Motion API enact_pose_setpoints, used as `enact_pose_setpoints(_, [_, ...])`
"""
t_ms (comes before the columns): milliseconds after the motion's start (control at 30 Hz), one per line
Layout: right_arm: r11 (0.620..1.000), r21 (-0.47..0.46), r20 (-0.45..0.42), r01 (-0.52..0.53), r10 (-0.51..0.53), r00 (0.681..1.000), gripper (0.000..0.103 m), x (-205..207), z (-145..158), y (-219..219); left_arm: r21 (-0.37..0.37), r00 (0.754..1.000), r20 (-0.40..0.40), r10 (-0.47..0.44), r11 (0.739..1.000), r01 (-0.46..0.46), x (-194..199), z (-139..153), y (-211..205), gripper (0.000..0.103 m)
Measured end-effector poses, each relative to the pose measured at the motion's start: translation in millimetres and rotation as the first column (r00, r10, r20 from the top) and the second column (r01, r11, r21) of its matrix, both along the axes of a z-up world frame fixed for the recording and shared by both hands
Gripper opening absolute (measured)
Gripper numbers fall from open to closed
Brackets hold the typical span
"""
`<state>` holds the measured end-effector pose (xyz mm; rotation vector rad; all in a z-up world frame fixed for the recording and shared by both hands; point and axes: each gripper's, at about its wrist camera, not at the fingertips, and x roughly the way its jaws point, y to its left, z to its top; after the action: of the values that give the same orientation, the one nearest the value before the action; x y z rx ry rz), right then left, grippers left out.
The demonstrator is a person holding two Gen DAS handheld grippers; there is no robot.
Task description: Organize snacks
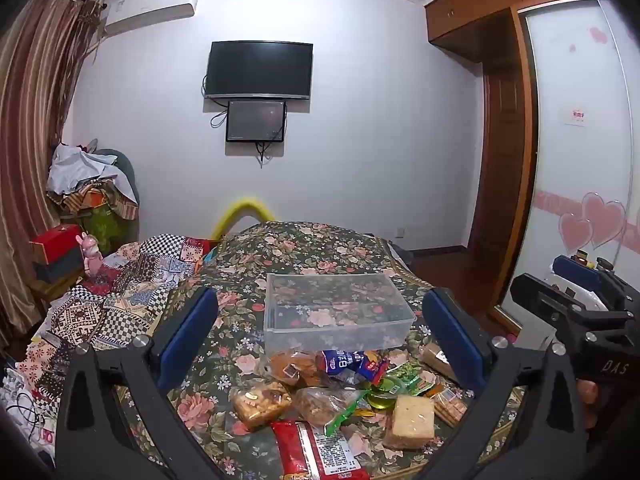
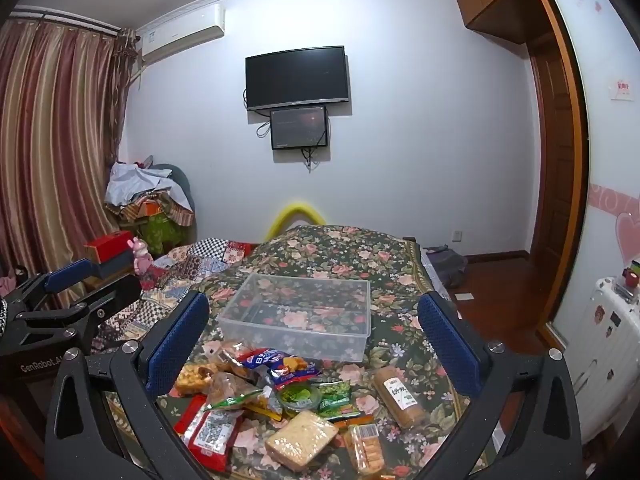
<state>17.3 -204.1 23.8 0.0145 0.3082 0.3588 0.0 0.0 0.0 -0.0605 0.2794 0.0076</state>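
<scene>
A clear plastic bin (image 1: pixel 338 310) stands empty on the floral bedspread; it also shows in the right wrist view (image 2: pixel 298 316). In front of it lies a heap of wrapped snacks: a red packet (image 1: pixel 316 450) (image 2: pixel 210 432), a blue packet (image 1: pixel 348 362) (image 2: pixel 276 364), a pale rice cake block (image 1: pixel 412 422) (image 2: pixel 302 438), a brown biscuit roll (image 2: pixel 400 396) and green packets (image 2: pixel 332 398). My left gripper (image 1: pixel 320 336) is open above the heap. My right gripper (image 2: pixel 314 340) is open above it too, beside the left one.
The floral bedspread (image 1: pixel 304 248) covers a bed, with a patchwork quilt (image 1: pixel 132 280) at left. Boxes and clothes (image 1: pixel 92 192) are stacked by the curtain. A wardrobe (image 1: pixel 504 152) and a white radiator (image 2: pixel 604 344) stand at right. A TV (image 1: pixel 258 70) hangs on the far wall.
</scene>
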Motion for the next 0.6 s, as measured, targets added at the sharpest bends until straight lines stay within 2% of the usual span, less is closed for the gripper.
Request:
enact_pose_setpoints(300, [1.000, -0.002, 0.003, 0.004, -0.004, 1.000, 0.103, 0, 1, 0, 0.000, 1.000, -0.002, 0.000, 1.000, 0.000, 1, -1, -1, 0.103])
enact_pose_setpoints(500, [1.000, 0.006, 0.000, 0.007, -0.007, 1.000, 0.103, 0, 1, -1, 0.001, 1.000, -0.002, -0.003, 1.000, 0.003, 6, -3, -17, 0.103])
enact_pose_setpoints(600, [1.000, 0.009, -0.002, 0.009, -0.009, 1.000, 0.103, 0, 1, -1, 0.002, 1.000, 0.000, -0.001, 1.000, 0.001, 4, -2, -8, 0.103])
